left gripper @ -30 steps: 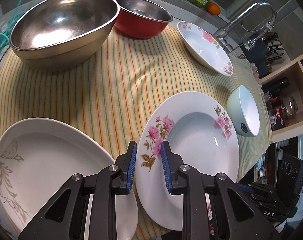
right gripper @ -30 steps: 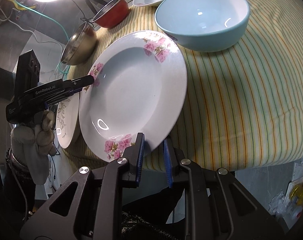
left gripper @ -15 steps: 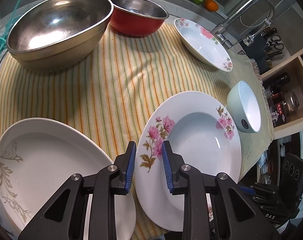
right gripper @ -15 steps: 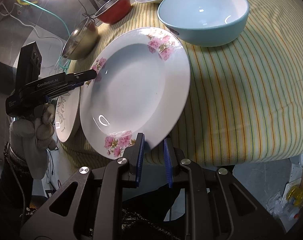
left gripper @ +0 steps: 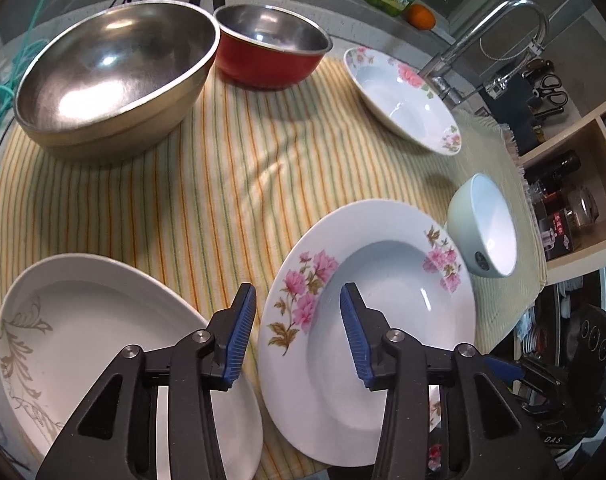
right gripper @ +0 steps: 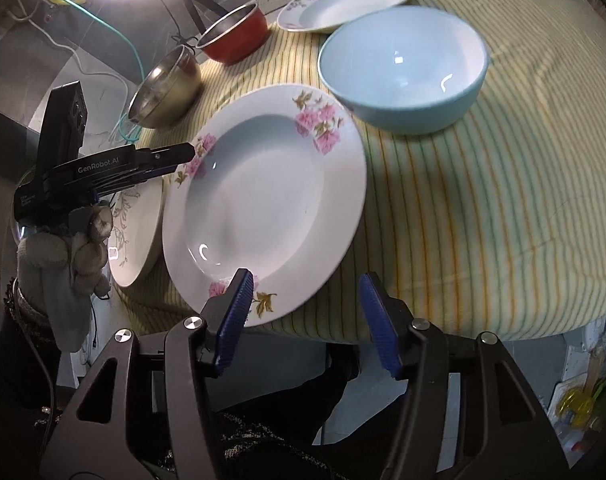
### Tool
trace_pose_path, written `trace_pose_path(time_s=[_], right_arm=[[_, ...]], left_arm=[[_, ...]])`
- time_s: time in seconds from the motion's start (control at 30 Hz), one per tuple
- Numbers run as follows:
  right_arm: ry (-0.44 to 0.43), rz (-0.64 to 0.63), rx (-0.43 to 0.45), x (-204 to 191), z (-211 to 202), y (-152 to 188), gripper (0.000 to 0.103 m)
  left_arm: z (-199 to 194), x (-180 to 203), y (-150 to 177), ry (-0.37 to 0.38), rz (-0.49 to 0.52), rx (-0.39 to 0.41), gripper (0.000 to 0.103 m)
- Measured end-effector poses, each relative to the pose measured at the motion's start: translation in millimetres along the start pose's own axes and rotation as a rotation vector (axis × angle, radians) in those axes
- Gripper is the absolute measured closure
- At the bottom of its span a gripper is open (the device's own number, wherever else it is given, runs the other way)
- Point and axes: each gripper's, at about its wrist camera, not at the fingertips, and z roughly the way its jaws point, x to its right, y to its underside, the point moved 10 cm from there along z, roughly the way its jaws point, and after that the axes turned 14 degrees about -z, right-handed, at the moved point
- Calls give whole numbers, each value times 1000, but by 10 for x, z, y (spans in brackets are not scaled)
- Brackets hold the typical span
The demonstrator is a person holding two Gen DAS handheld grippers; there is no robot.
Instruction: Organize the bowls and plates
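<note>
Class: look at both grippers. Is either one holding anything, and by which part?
Nothing is held. Both the left gripper and right gripper have jaws opening, pads off the floral plate's rim.

The left gripper [left gripper: 298,326] and right gripper [right gripper: 306,314] tilt downward, jaws opening. Each straddles the flowered plate's [right gripper: 271,184] near rim, pads clear. A gloved hand [right gripper: 65,248] holds the left one.

The left wrist view's lower edge crops the leaf-patterned plate [left gripper: 83,344].

Pink-floral plate [left gripper: 383,320] flat on cloth, btwn gold-leaf plate [left gripper: 83,332] & blue bowl [left gripper: 483,228].
</note>
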Motion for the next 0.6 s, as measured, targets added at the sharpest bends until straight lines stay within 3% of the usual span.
trace_pose_path(time_s=[0.13, 0.3, 0.6], right_arm=[[9, -10, 29, 120, -203, -86, 45], [33, -43, 76, 345, -509, -283, 45], [92, -53, 176, 1114, -847, -1116, 45]], left_arm=[[-85, 68, -99, 27, -28, 27, 53], [-125, 196, -216, 68, -55, 54, 53], [-11, 499, -463, 137, -122, 98, 53]])
